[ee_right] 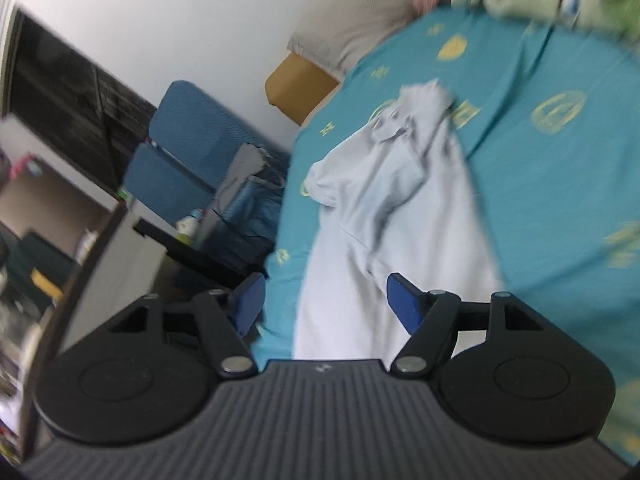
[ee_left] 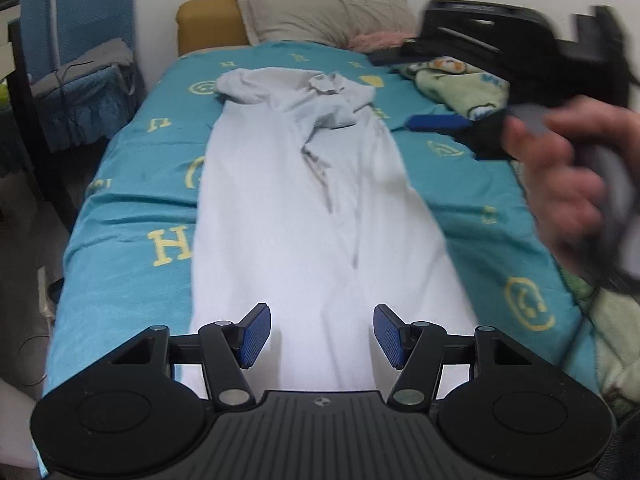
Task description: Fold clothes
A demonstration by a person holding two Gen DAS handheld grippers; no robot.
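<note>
A pale white-grey garment (ee_left: 304,208) lies lengthwise down the middle of the teal bed sheet (ee_left: 132,184), its far end bunched and wrinkled. My left gripper (ee_left: 322,336) hovers open over the garment's near end, nothing between its blue pads. In the left wrist view the right gripper (ee_left: 440,125) is blurred at the upper right, held by a hand (ee_left: 560,184), with one blue pad showing above the sheet. The right wrist view shows the same garment (ee_right: 384,216) tilted, with my right gripper (ee_right: 324,306) open above its near part and gripping nothing.
A grey pillow (ee_left: 324,12) and a tan headboard (ee_left: 208,24) lie at the far end of the bed. A green patterned blanket (ee_left: 460,84) is bunched at the right. A blue chair (ee_left: 80,60) with draped cloth stands left of the bed. Dark shelving (ee_right: 60,92) stands beyond it.
</note>
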